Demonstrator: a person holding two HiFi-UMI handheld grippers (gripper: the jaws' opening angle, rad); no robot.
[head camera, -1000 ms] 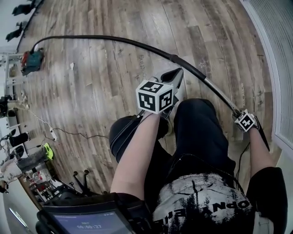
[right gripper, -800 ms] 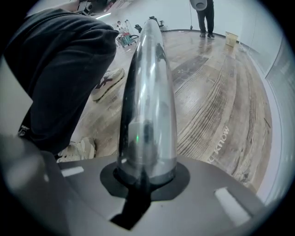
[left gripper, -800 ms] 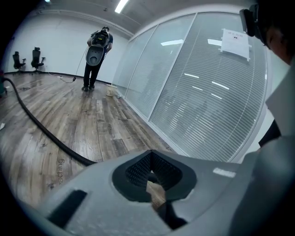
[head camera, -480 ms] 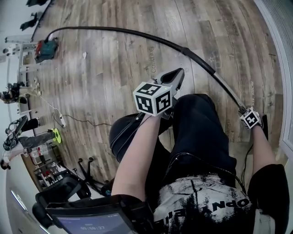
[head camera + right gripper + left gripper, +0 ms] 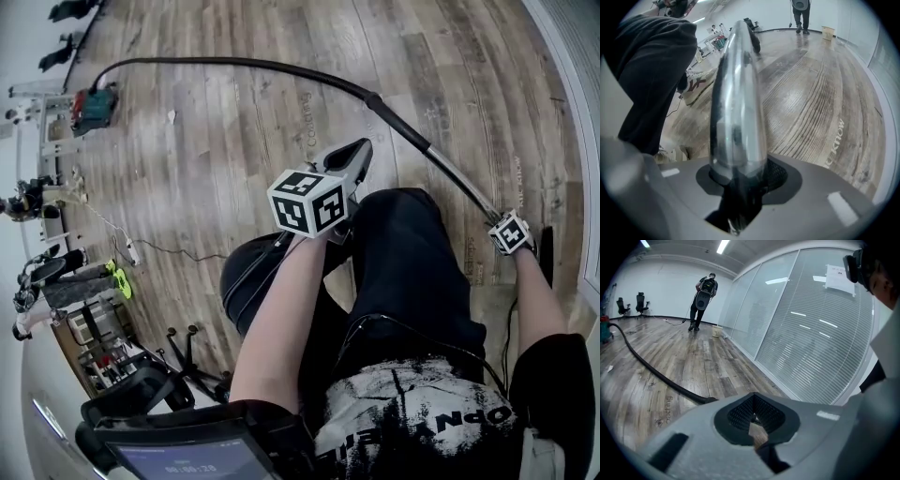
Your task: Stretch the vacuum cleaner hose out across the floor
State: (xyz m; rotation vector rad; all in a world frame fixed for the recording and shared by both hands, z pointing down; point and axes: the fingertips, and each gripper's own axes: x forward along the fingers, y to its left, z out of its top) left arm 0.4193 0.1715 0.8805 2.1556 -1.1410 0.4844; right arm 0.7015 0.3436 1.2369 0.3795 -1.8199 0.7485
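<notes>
Hose (metal end) between opening jaws of right claw.

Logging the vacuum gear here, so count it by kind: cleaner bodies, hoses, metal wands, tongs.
Cleaner body: 1
Hose: 1
Metal wand: 1
Tongs: 2, left tongs shut, right tongs opening around the wand
Total: 5

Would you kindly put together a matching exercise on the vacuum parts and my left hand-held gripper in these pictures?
1 black ribbed vacuum hose
2 red and teal vacuum cleaner body
3 shiny metal wand tube
4 left hand-held gripper

a shut, nothing held
b at the hose's far end
c curved across the wooden floor
d joined to the hose's near end

Pairs: 1-c, 2-b, 3-d, 4-a
</notes>
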